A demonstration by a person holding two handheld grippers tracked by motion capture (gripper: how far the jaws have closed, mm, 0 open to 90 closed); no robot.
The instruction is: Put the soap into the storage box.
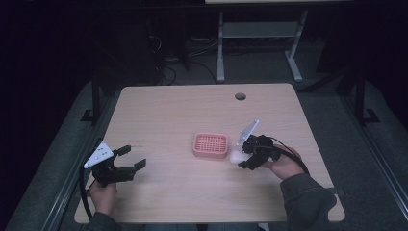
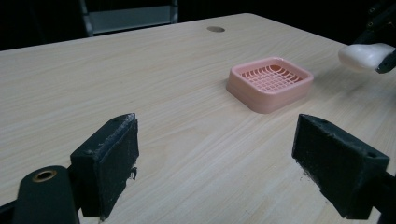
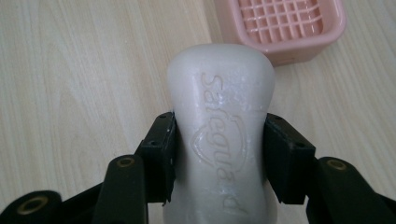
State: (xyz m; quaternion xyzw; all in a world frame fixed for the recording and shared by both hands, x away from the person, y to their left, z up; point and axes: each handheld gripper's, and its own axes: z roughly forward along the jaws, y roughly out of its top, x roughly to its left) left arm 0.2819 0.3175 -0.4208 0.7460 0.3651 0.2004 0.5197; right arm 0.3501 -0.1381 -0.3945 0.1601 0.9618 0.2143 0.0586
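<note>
A white bar of soap (image 3: 220,121) with a stamped brand name sits between the jaws of my right gripper (image 3: 219,149), which is shut on its waist. In the high view that gripper (image 1: 244,159) holds the soap (image 1: 235,156) just right of a pink grid soap dish (image 1: 210,145) at the table's middle. The dish (image 3: 280,25) lies ahead and right of the soap, apart from it. My left gripper (image 1: 133,158) is open near the table's front left, nothing between its pads (image 2: 109,163). From there the dish (image 2: 271,83) and the held soap (image 2: 365,55) show far right.
The wooden table (image 1: 168,115) has a round cable hole (image 1: 240,96) near its far edge. Beyond the table are a dark floor, cables and the legs of another desk (image 1: 220,48). Wide bare wood lies between the two grippers.
</note>
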